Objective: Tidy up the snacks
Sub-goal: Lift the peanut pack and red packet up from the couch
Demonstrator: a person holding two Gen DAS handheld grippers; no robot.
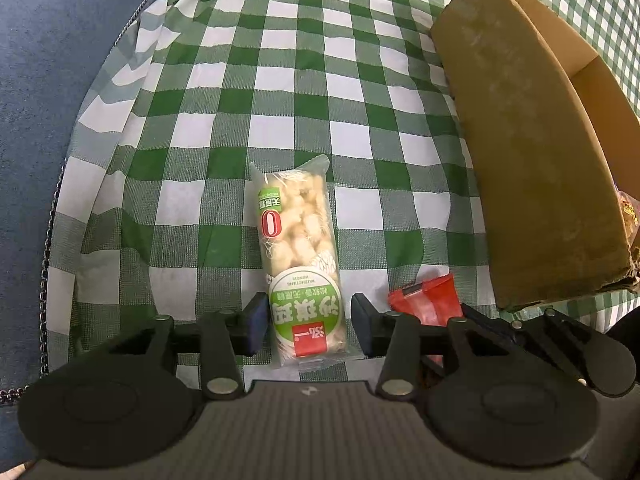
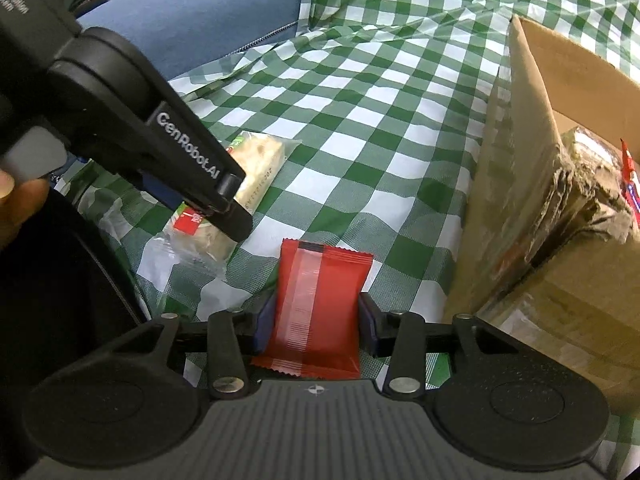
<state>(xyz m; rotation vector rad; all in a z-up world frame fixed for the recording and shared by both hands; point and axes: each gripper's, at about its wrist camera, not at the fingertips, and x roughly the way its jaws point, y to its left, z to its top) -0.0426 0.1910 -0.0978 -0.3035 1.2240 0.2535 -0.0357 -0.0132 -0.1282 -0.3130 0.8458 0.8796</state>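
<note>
A long clear-wrapped puffed snack bar (image 1: 298, 248) with a green label lies on the checked cloth. My left gripper (image 1: 308, 330) straddles its near end, and thin gaps show between the pads and the wrapper. In the right wrist view the same bar (image 2: 260, 156) lies under the left gripper (image 2: 204, 216). A red snack packet (image 2: 316, 304) lies flat beside it, with my right gripper (image 2: 316, 322) shut on its two long edges. A corner of the red packet (image 1: 426, 306) shows to the right in the left wrist view.
A cardboard box (image 1: 540, 160) stands on the right, its flap (image 2: 528, 128) raised, with wrapped snacks (image 2: 588, 184) inside. The green checked cloth (image 2: 380, 100) covers the surface. A person's leg in blue jeans (image 2: 220, 8) is at the far left, and a hand (image 2: 16, 196) holds the left gripper.
</note>
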